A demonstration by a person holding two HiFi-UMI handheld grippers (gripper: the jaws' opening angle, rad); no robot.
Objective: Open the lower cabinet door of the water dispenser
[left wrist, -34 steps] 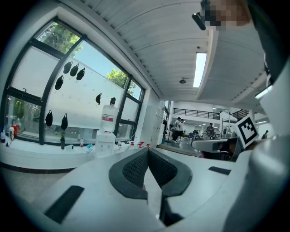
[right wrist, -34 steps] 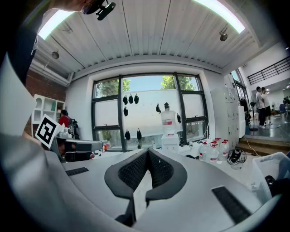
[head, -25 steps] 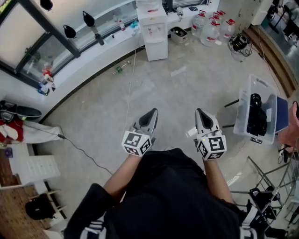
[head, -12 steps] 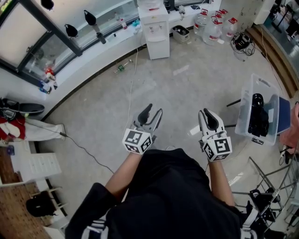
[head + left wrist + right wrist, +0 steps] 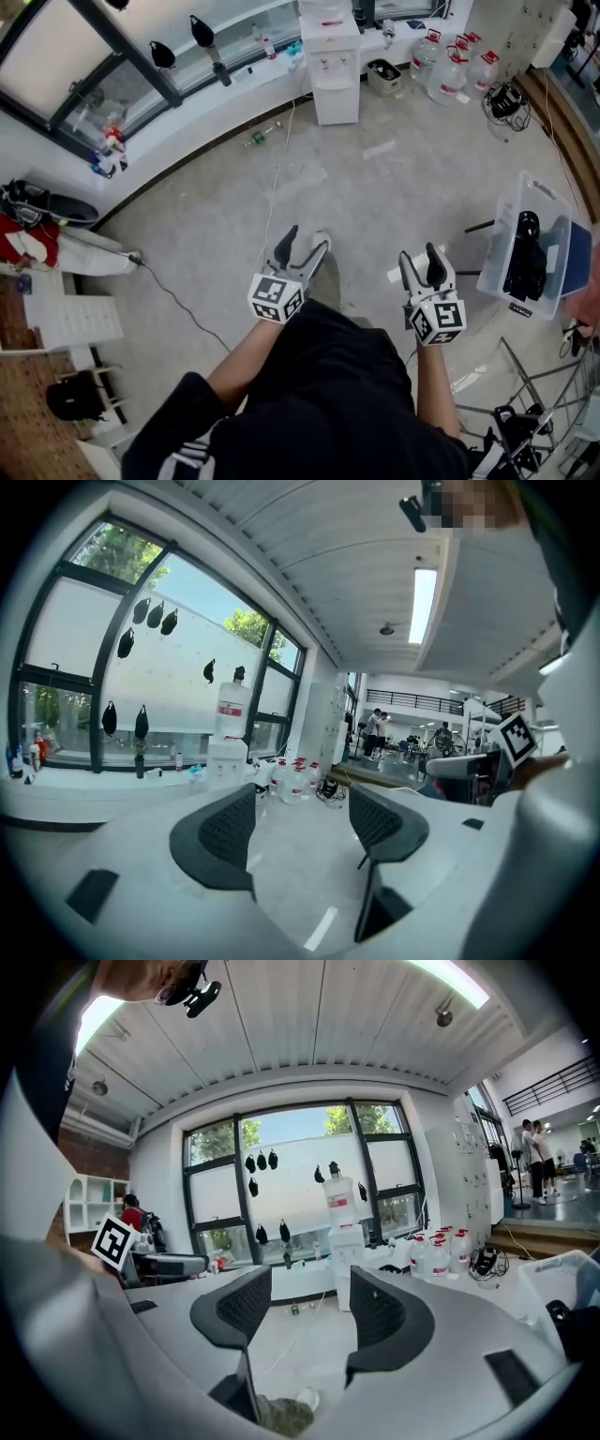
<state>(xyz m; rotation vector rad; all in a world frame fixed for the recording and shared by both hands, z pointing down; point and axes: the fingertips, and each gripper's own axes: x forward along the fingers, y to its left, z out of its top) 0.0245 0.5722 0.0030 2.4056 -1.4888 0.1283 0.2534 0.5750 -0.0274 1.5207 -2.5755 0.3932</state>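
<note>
Left tool [image 5: 305, 241] and right tool [image 5: 420, 256] have both just been opening, now wide and empty, well short of the dispenser [image 5: 335, 42]; its lower door [image 5: 336, 98] looks shut. Guess they're spread early so either's ready for the door

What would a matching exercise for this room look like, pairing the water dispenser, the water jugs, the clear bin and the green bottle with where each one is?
1. water dispenser
2. water jugs
3. clear bin
4. green bottle

A. at the person's right, black thing inside
B. lying on the floor left of the water dispenser
C. upright against the far ledge
D. grouped just right of the water dispenser

Pairs: 1-C, 2-D, 3-A, 4-B
</note>
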